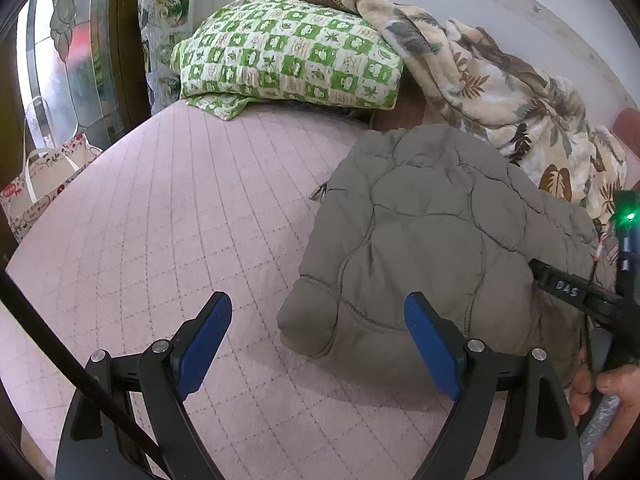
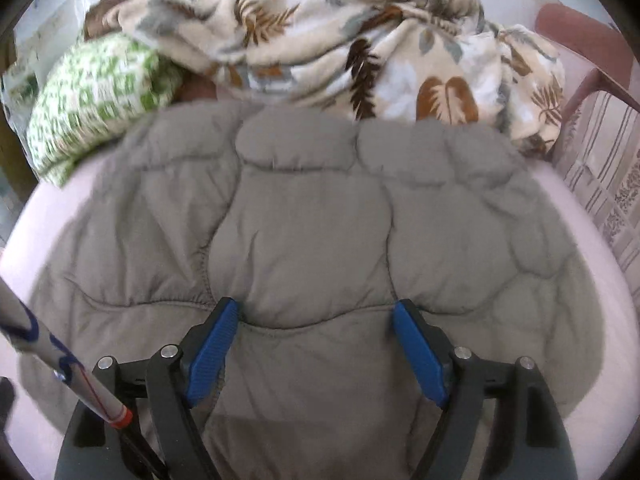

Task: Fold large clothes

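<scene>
Lying folded on the pink quilted bed (image 1: 168, 216), the grey puffer jacket (image 1: 432, 240) can spring back open. Left gripper (image 1: 318, 334) and right gripper (image 2: 314, 346) both spread wide, holding nothing; slippery padding may unfold.

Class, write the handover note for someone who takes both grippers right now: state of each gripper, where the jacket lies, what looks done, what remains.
Left gripper: open, holds nothing, over the pink bedsheet beside the jacket's left edge.
Right gripper: open, fingers spread over the grey quilted jacket, no cloth pinched.
Jacket: lies on the bed as a compact, puffy bundle, in front of the leaf-print blanket and the green checked pillow.
Done: it appears at least partly folded; sleeves are not visible.
Left: probably a final fold or flattening; how many folds are already made cannot be told.
</scene>
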